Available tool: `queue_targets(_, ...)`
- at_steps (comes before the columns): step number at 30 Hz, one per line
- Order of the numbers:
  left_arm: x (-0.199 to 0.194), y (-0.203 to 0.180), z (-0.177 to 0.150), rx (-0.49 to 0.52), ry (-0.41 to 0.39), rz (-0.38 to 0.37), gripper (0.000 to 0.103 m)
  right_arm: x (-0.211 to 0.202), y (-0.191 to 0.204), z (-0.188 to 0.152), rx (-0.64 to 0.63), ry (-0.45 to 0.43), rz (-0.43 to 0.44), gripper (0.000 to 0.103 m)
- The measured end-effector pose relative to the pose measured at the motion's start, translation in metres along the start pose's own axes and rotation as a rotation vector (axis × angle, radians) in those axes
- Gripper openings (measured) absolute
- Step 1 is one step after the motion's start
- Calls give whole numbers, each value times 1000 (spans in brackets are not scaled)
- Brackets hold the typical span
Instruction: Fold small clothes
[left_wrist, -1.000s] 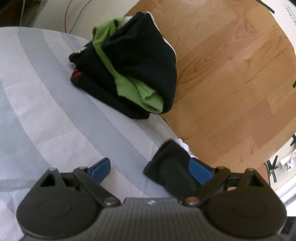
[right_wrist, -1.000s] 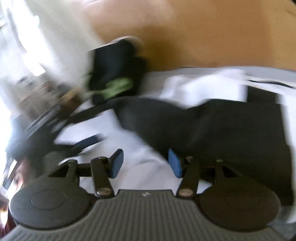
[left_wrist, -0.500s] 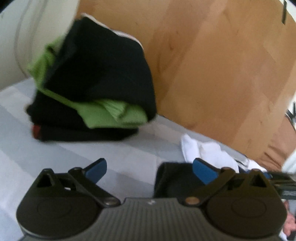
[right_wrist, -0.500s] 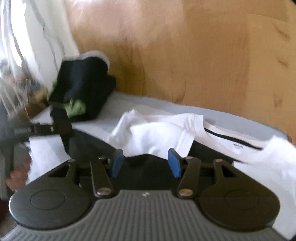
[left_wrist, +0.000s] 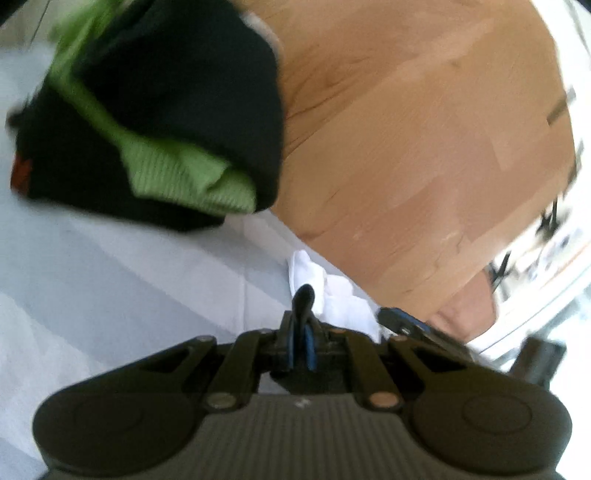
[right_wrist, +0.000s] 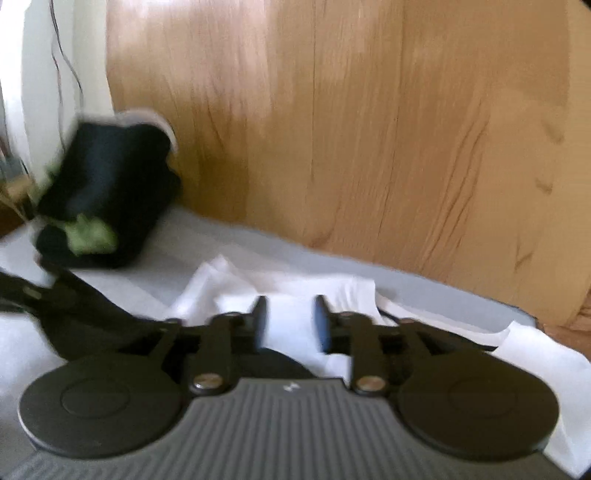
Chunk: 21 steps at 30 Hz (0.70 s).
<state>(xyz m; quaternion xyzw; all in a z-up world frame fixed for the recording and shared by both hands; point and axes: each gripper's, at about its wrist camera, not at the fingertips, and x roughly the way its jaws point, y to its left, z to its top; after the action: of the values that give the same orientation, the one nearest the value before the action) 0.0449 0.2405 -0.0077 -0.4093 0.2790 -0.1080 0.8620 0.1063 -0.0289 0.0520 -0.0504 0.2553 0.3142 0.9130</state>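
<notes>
My left gripper (left_wrist: 301, 347) is shut on a pinch of the black garment (left_wrist: 303, 301), whose fold sticks up between the blue pads. In the right wrist view the black garment (right_wrist: 92, 325) stretches left toward the left gripper. My right gripper (right_wrist: 290, 325) is open over a white T-shirt (right_wrist: 295, 291) lying on the grey striped sheet (right_wrist: 229, 254); white cloth shows between its fingers. The white T-shirt (left_wrist: 332, 291) also shows just beyond the left gripper.
A stack of folded black and green clothes (left_wrist: 166, 122) sits at the sheet's far corner, also seen in the right wrist view (right_wrist: 107, 195). Wooden floor (right_wrist: 369, 129) lies beyond the bed edge. The right gripper's tip (left_wrist: 402, 319) shows in the left view.
My left gripper has shut on the black garment and moved nearer the stack. My right gripper's fingers have come closer together and it has moved forward over the white T-shirt.
</notes>
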Motion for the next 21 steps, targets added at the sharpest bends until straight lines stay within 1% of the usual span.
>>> queue_targets(1, 3, 1, 2, -26, 5, -17, 6, -14, 10, -4, -18, -32, 53, 46)
queue_targets(2, 4, 3, 3, -45, 10, -36, 6, -26, 21, -9, -54, -52, 95, 50)
queue_targets(3, 4, 4, 3, -57, 12, -52, 6, -34, 35, -16, -108, -65, 124, 55)
queue_targets(4, 5, 6, 4, -68, 15, -65, 6, -38, 53, -24, -186, -66, 138, 57)
queue_targets(6, 8, 8, 5, -96, 24, -91, 6, -36, 87, -39, -347, -49, 125, 58)
queue_targets(7, 9, 9, 5, -107, 25, -99, 6, -29, 105, -46, -425, -42, 98, 58)
queue_targets(9, 4, 12, 6, -121, 16, -113, 6, -12, 126, -55, -487, -22, 58, 57)
queue_targets(10, 2, 13, 6, -123, 9, -120, 5, 0, 133, -57, -490, 2, 59, 57)
queue_targets(11, 0, 14, 7, -124, -3, -128, 5, 10, 138, -56, -473, 30, 64, 48)
queue_targets(12, -3, 14, 7, -122, -16, -132, 5, 17, 139, -54, -436, 58, 62, 21)
queue_targets(13, -5, 13, 8, -117, -30, -127, 5, 22, 134, -47, -360, 85, 70, 9)
queue_targets(14, -8, 13, 9, -110, -53, -122, 6, 21, 125, -40, -268, 87, 90, 5)
queue_targets(15, -12, 14, 10, -111, -71, -115, 12, 16, 114, -33, -181, 70, 104, 5)
queue_targets(16, -15, 16, 12, -121, -88, -114, 22, 5, 101, -25, -96, 31, 94, 5)
queue_targets(17, -19, 20, 13, -140, -104, -113, 26, -9, 88, -19, -34, -16, 71, 5)
queue_targets(18, -22, 24, 15, -161, -120, -110, 28, -26, 72, -13, 29, -72, 37, 5)
queue_targets(19, -24, 27, 16, -175, -130, -107, 28, -43, 55, -10, 87, -116, 5, 5)
queue_targets(20, -25, 28, 16, -183, -135, -103, 28, -58, 37, -10, 145, -149, -24, 5)
queue_targets(21, -24, 28, 16, -184, -136, -101, 28, -70, 18, -11, 196, -162, -53, 8)
